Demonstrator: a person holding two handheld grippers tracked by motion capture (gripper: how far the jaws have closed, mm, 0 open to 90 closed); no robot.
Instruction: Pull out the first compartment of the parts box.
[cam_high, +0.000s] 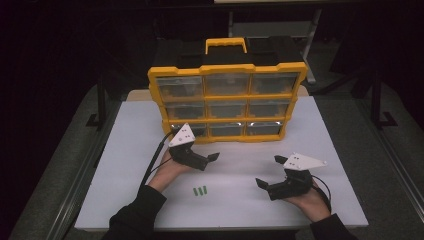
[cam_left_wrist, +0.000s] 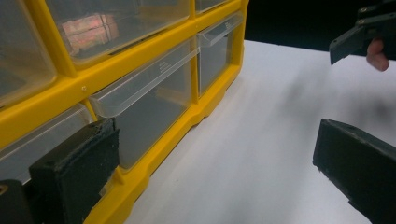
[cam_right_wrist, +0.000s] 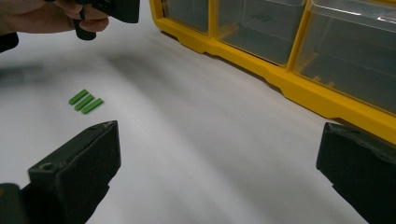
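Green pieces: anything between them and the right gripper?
Nothing visible. In the right gripper view, bare white table runs from the open right gripper to the three green pieces. The left gripper sits off by the yellow organizer, clear of that line.

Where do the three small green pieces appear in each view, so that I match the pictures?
High view: the green pieces lie low centre on the white table, between the hands.
Left gripper view: not in it.
Right gripper view: left of centre.
Shared landmark: the yellow drawer organizer.
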